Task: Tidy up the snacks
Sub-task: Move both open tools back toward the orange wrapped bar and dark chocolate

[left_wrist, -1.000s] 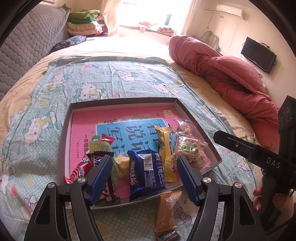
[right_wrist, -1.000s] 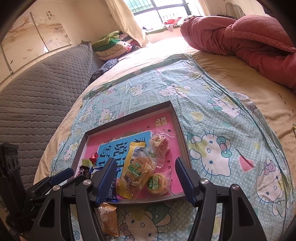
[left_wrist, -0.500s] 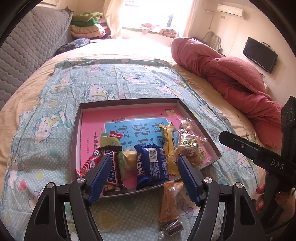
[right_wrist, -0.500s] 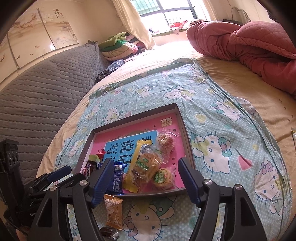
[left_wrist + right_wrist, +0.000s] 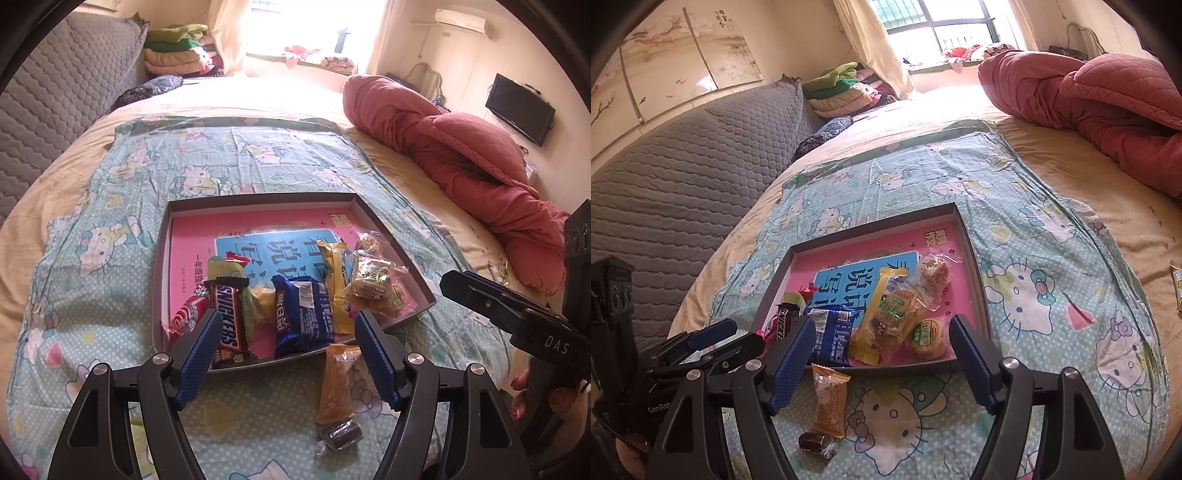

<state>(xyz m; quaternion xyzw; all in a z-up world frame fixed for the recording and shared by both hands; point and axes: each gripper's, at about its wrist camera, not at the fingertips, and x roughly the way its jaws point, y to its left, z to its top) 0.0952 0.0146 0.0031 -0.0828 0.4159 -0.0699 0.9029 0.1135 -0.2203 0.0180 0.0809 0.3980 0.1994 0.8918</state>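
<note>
At the bottom of the left wrist view, the left gripper [image 5: 288,354] hangs with its blue pads spread and nothing between them. Low in the right wrist view, the right gripper [image 5: 882,360] is likewise empty, its jaws opening wider.

Just above the grippers, on the cartoon-cat cloth [image 5: 1052,295], two snacks lie outside the tray: an orange packet [image 5: 338,384] just beside the tray's near rim, and a small dark wrapped candy [image 5: 341,435] below it. They look like the leftovers of the sorting job, and both grippers are spread as if ready for a pickup.

At mid-frame sits the shallow grey tray [image 5: 162,266], lined with a pink and blue printed sheet. Its snacks crowd the near edge, side by side: a red swirl lollipop [image 5: 186,314], a brown chocolate bar [image 5: 229,317], a blue biscuit packet [image 5: 303,314], a yellow packet [image 5: 334,273] and clear bags of pastries [image 5: 371,284]. The far half of the tray stays bare, so there is room for more.

Toward the upper right, a rumpled pink quilt [image 5: 461,147] lies well apart from the tray. At upper left, folded blankets [image 5: 177,51] are stacked beside a grey headboard [image 5: 66,85].
</note>
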